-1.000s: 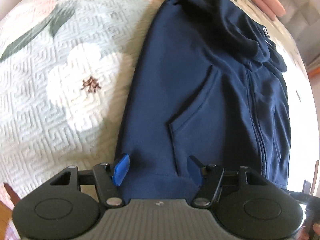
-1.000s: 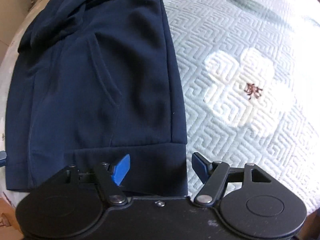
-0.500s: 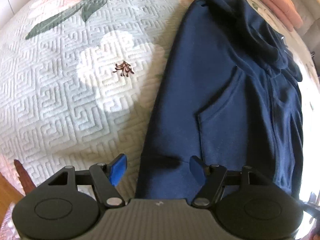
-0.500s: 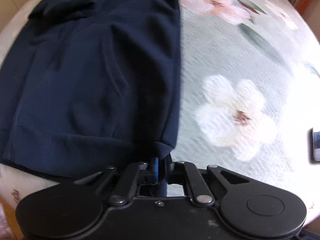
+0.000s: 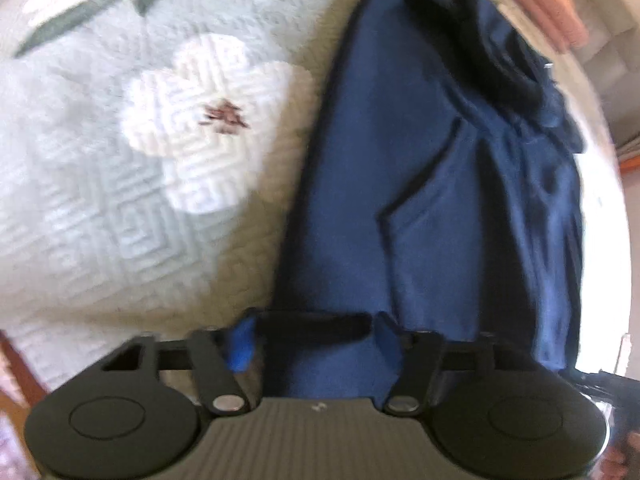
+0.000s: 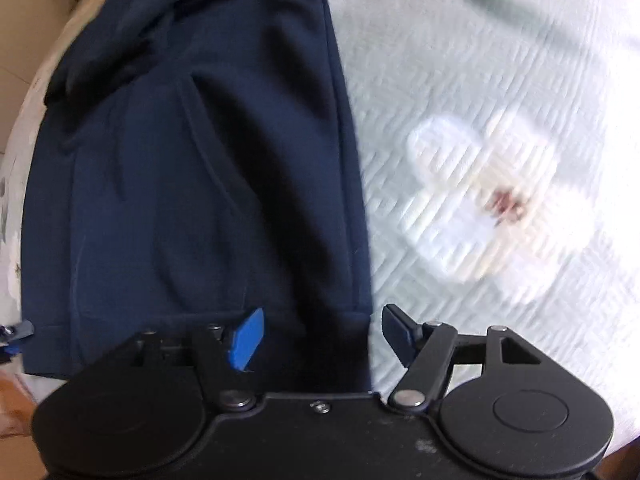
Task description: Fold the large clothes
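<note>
A navy zip hoodie (image 5: pixel 432 208) lies flat on the bed, hood at the far end and hem toward me. My left gripper (image 5: pixel 314 342) points down over the hem's left corner. Its jaws are closing, with the hem edge between the blue pads (image 5: pixel 240 344) and a gap still showing at the left pad. In the right wrist view, the same hoodie (image 6: pixel 192 184) fills the left half. My right gripper (image 6: pixel 322 336) hovers over the hem's right corner, jaws opening, cloth lying between them but not pinched.
A pale green quilted bedspread (image 5: pixel 120 220) with white flowers (image 6: pixel 480 196) lies under the hoodie. Folded pink cloth (image 5: pixel 540 4) sits beyond the hood. Wooden floor (image 6: pixel 16 400) shows past the bed's near edge.
The right gripper pinched shut at the hem's right corner half a second ago and now stands wide again. The left gripper shifted toward the hem's left corner and its jaws narrowed.
</note>
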The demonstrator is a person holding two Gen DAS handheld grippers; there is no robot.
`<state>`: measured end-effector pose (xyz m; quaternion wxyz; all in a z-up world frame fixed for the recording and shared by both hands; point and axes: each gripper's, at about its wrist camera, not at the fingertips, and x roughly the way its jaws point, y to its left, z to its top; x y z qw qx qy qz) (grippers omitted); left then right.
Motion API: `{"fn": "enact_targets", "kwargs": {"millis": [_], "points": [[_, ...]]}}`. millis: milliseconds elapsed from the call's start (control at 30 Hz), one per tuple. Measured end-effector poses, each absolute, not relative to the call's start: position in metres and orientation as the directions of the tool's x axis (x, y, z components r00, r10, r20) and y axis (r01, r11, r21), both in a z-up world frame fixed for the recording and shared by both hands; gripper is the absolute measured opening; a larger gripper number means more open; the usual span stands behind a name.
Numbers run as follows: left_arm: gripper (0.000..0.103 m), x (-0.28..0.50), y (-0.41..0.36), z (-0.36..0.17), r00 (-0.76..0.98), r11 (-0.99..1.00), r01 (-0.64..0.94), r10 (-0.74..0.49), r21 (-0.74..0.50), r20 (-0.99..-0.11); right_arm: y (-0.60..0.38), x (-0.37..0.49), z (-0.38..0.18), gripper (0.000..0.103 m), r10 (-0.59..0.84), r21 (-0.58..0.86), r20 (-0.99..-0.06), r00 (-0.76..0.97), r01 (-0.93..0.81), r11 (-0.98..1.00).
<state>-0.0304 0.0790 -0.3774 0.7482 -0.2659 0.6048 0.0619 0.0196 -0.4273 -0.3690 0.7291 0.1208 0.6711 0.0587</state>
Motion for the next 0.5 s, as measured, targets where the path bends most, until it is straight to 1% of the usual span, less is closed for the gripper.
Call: {"fn": "enact_targets", "kwargs": {"millis": [33, 67, 100, 133, 167, 200, 233, 267, 333, 400, 500], "points": [[0.056, -0.032, 0.080, -0.373, 0.256, 0.854, -0.416, -0.220, -0.312, -0.941, -0.423, 0.018, -0.373, 0.076, 0.244, 0.250, -0.967, 0.078, 0.081, 0.965], [0.056, -0.033, 0.081, -0.373, 0.252, 0.857, -0.414, -0.217, -0.308, -0.943, -0.413, 0.017, -0.373, 0.075, 0.211, 0.216, -0.973, 0.090, 0.057, 0.975], [0.058, -0.033, 0.082, -0.375, 0.241, 0.861, -0.402, -0.228, -0.311, -0.943, -0.404, 0.016, -0.371, 0.065, 0.183, 0.186, -0.978, 0.102, 0.019, 0.982], [0.058, -0.031, 0.081, -0.376, 0.228, 0.870, -0.384, -0.235, -0.310, -0.945, -0.394, 0.014, -0.369, 0.051, 0.173, 0.173, -0.978, 0.115, -0.007, 0.985], [0.054, -0.028, 0.078, -0.376, 0.216, 0.887, -0.358, -0.226, -0.292, -0.950, -0.387, 0.012, -0.365, 0.044, 0.163, 0.162, -0.979, 0.123, -0.020, 0.987], [0.029, -0.025, 0.074, -0.377, 0.215, 0.905, -0.323, -0.216, -0.278, -0.953, -0.382, 0.012, -0.363, 0.027, 0.151, 0.149, -0.980, 0.128, -0.027, 0.989], [0.021, -0.023, 0.070, -0.376, 0.221, 0.920, -0.281, -0.214, -0.272, -0.952, -0.378, 0.011, -0.360, 0.017, 0.152, 0.150, -0.979, 0.134, -0.027, 0.988], [0.014, -0.022, 0.069, -0.375, 0.232, 0.920, -0.262, -0.234, -0.293, -0.944, -0.375, 0.011, -0.357, 0.016, 0.155, 0.155, -0.978, 0.139, -0.016, 0.988], [0.013, -0.021, 0.071, -0.368, 0.261, 0.916, -0.229, -0.270, -0.331, -0.927, -0.369, 0.013, -0.352, 0.014, 0.155, 0.158, -0.976, 0.156, 0.007, 0.987], [0.013, -0.020, 0.086, -0.353, 0.324, 0.872, -0.230, -0.350, -0.432, -0.879, -0.371, 0.012, -0.338, 0.014, 0.177, 0.184, -0.965, 0.195, 0.020, 0.983], [0.013, -0.007, 0.106, -0.330, 0.383, 0.824, -0.210, -0.425, -0.526, -0.820, -0.370, 0.020, -0.311, 0.013, 0.202, 0.217, -0.949, 0.240, 0.037, 0.975]]}}
